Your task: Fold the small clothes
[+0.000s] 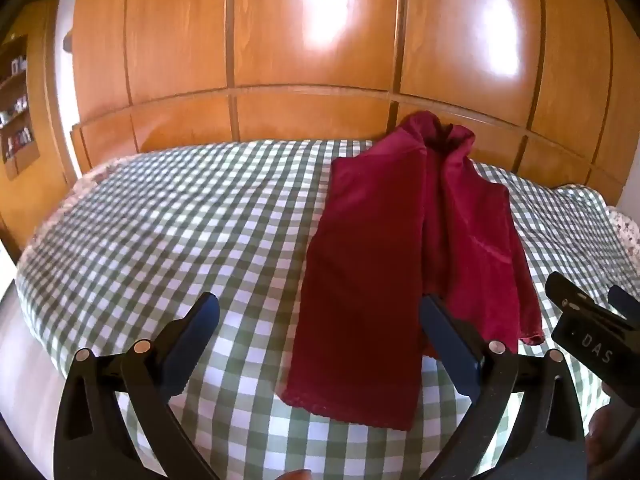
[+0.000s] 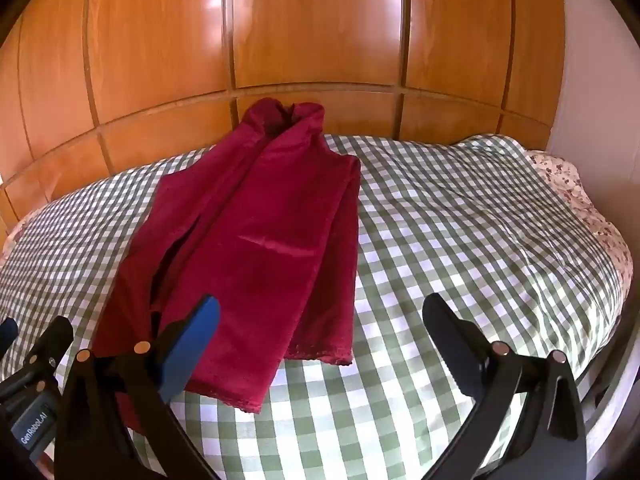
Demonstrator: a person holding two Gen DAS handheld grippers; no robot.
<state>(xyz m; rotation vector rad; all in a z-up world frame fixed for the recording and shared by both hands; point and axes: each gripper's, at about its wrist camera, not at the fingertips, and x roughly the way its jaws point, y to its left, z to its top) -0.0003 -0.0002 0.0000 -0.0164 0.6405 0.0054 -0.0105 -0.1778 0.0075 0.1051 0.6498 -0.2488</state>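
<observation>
Garment ahead, between both open claws

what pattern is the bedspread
Green-and-white gingham check on the bedspread, clearest in the right wrist view.

Glossy wooden wardrobe with panelled doors behind the bed, bright window glare on its fronts, green-and-white checked bedcover, floral sheet at the edge, open shelf far left

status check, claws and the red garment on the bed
Left claw open, empty. Right claw open, empty. Red garment lies partly folded on checked bedspread. Nothing in the way.
</observation>
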